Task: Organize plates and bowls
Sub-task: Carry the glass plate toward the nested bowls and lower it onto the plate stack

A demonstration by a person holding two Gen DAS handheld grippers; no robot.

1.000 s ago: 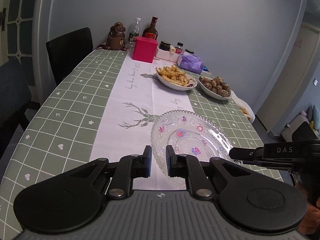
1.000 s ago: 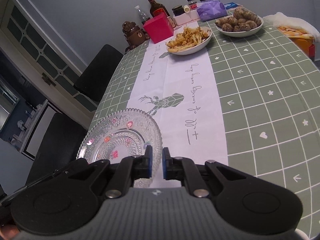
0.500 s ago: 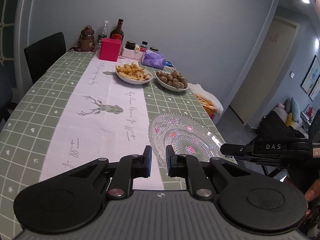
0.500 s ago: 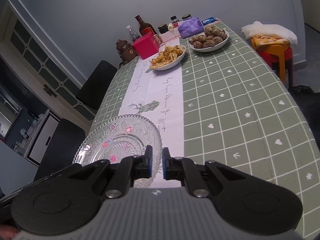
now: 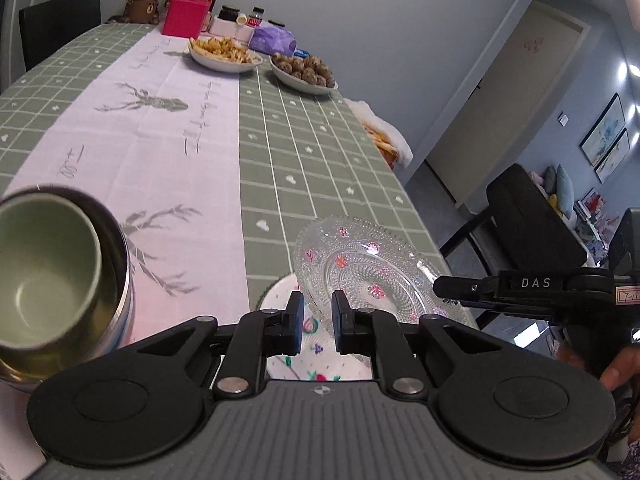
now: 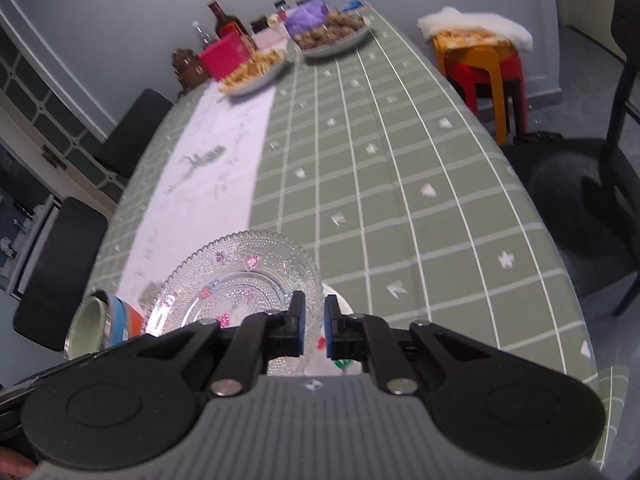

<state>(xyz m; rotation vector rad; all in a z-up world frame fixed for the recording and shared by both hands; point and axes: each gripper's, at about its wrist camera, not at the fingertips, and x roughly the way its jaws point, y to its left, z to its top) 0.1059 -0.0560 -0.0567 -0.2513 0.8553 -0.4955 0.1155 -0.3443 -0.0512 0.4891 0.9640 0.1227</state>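
Both grippers hold one clear glass plate with pink flower marks [image 5: 368,264], also in the right wrist view [image 6: 236,280]. My left gripper [image 5: 318,320] is shut on its near rim. My right gripper [image 6: 313,326] is shut on its opposite rim and shows from the side in the left wrist view [image 5: 440,284]. The plate is tilted, just above a white floral plate [image 5: 316,352] near the table's front edge, which also shows in the right wrist view [image 6: 340,308]. A green cup nested in a steel bowl [image 5: 52,280] stands at the left.
At the far end of the green checked table [image 5: 320,168] stand a dish of fries [image 5: 224,52], a dish of brown balls [image 5: 306,72], a pink box [image 5: 186,18] and bottles. Stacked stools [image 6: 480,64] and a black chair [image 6: 592,184] are beside the table.
Both grippers carried the glass plate right and down toward the table's near end. The white floral plate and the nested cup have come into view beneath and beside it.
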